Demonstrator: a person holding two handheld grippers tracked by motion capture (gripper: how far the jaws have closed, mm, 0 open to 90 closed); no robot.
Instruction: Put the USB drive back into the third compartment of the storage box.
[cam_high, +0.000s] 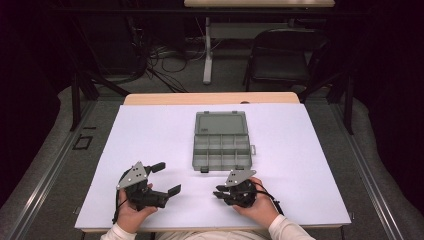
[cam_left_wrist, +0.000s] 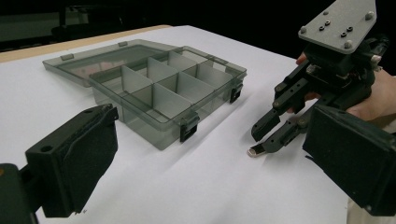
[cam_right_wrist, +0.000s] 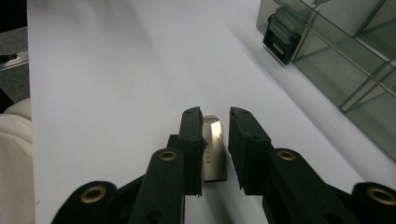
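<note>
Metal stick (cam_right_wrist: 215, 149) between right claw (cam_right_wrist: 215, 122) pads, nearly closed, long axis along jaws; box (cam_high: 221, 140) at eleven; left claw (cam_high: 166, 179) wide, empty.

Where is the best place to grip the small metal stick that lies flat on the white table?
Grip the metal stick across its two long edges, near the middle, coming from above. It is thin, narrow and flat on the table, so only those edges offer hold. The right gripper already straddles it that way.

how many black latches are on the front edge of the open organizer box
2. One latch sits at the near front corner of the organizer box; the other latch sits at the far front corner.
</note>
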